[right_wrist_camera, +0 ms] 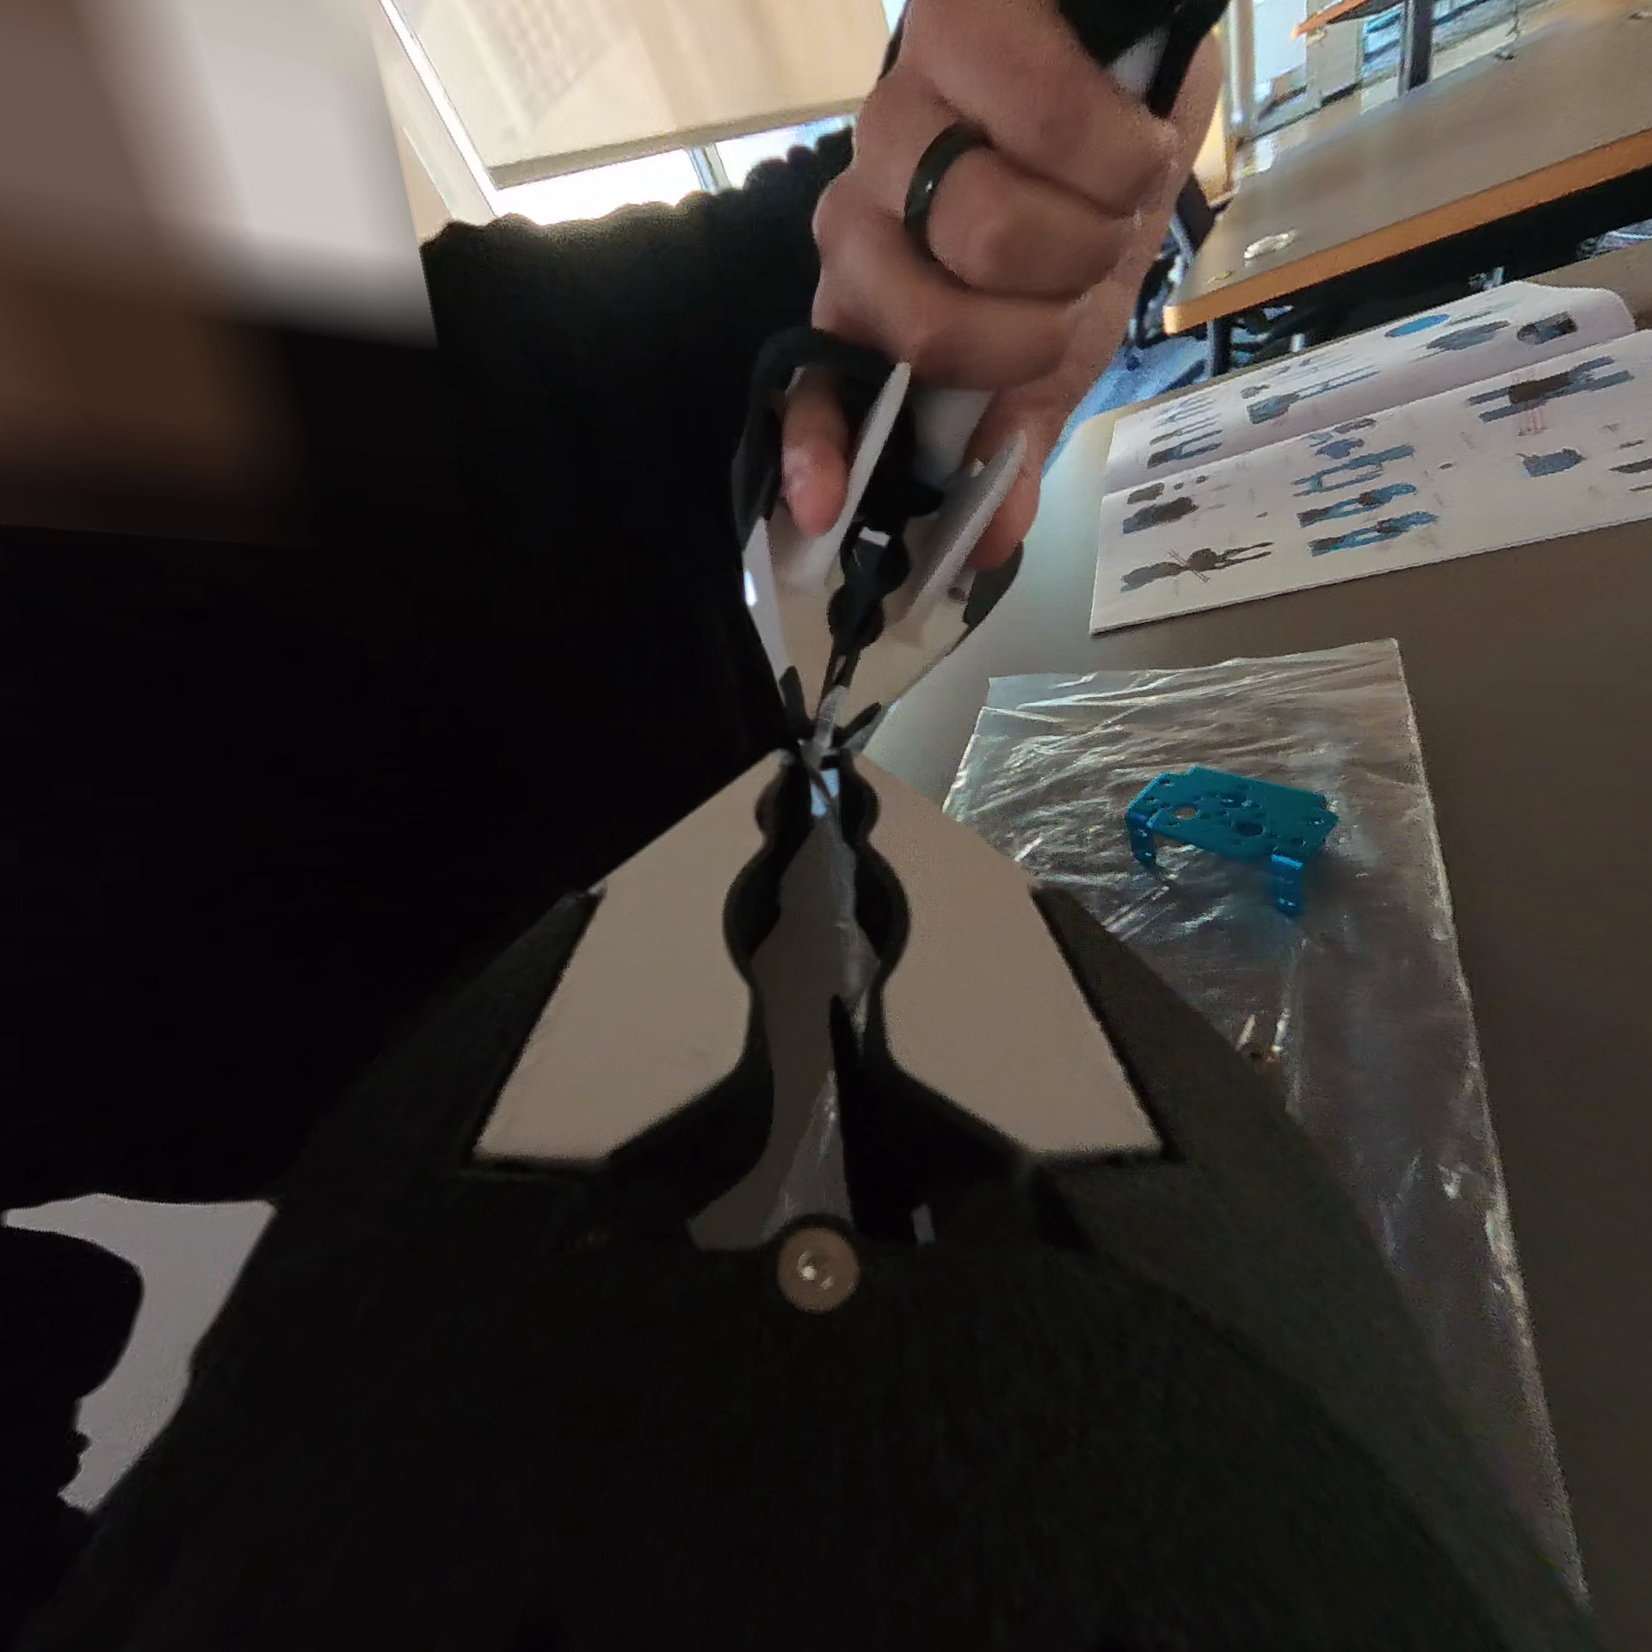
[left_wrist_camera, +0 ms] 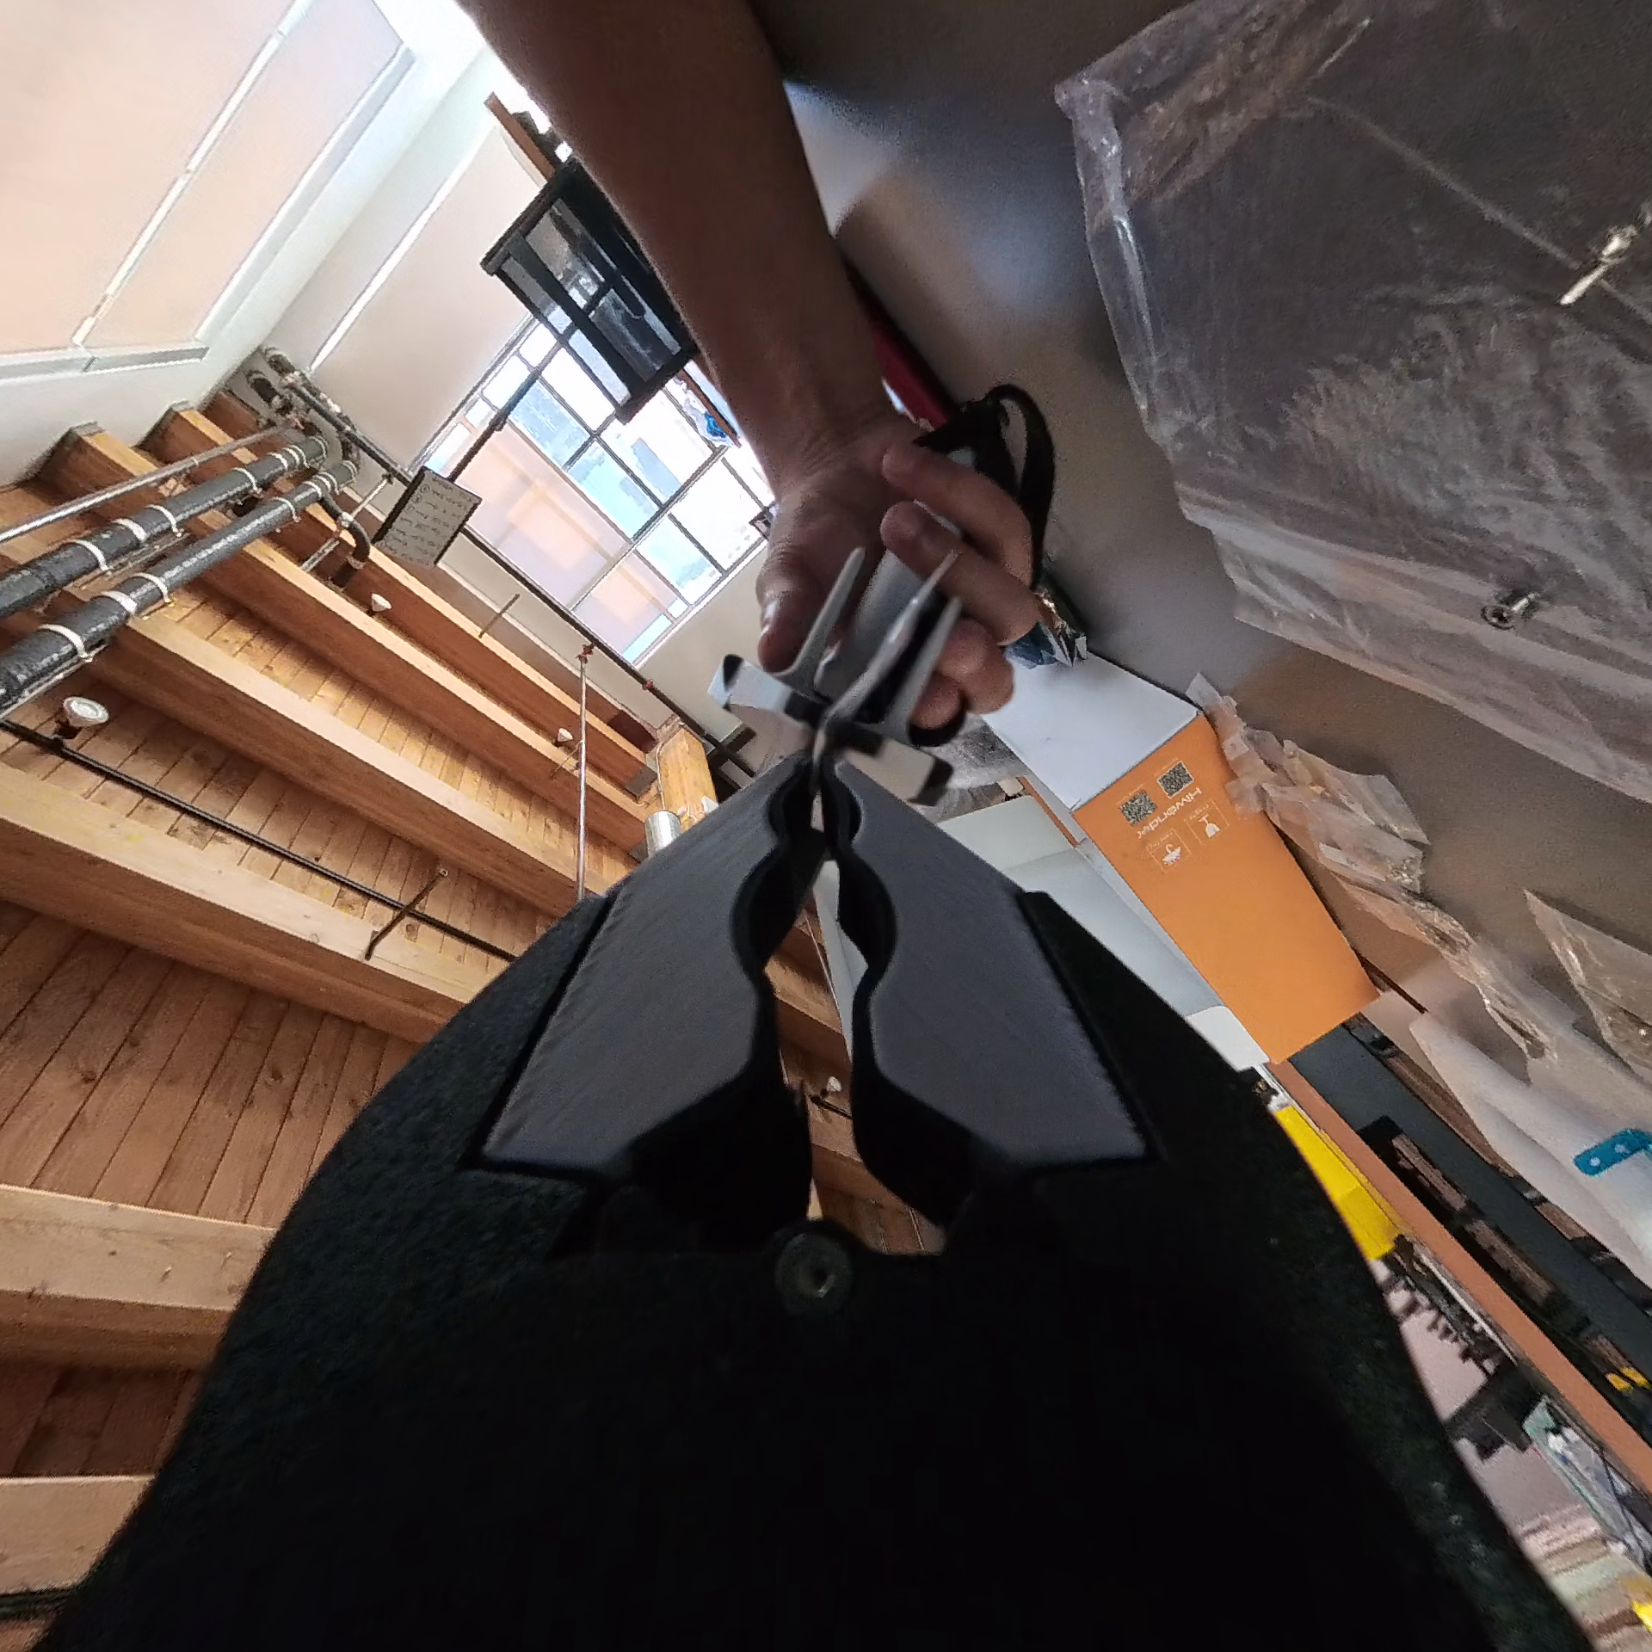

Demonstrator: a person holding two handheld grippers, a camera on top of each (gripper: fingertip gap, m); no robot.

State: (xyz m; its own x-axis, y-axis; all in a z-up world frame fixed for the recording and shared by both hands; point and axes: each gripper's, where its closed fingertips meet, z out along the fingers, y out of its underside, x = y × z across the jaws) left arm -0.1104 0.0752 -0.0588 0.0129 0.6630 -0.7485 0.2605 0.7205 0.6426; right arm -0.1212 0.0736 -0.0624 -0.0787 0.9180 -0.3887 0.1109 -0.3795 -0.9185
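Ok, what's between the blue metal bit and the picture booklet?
In the right wrist view: first the crinkly clear plastic bag the blue metal bit sits on, then a bare strip of grey table before the picture booklet.

Above me I see a ceiling of timber beams, with dark lagged pipes fixed along it. Daylight pours through a gridded window and pale roller blinds. Beyond my grey desk stands a wood-topped table.
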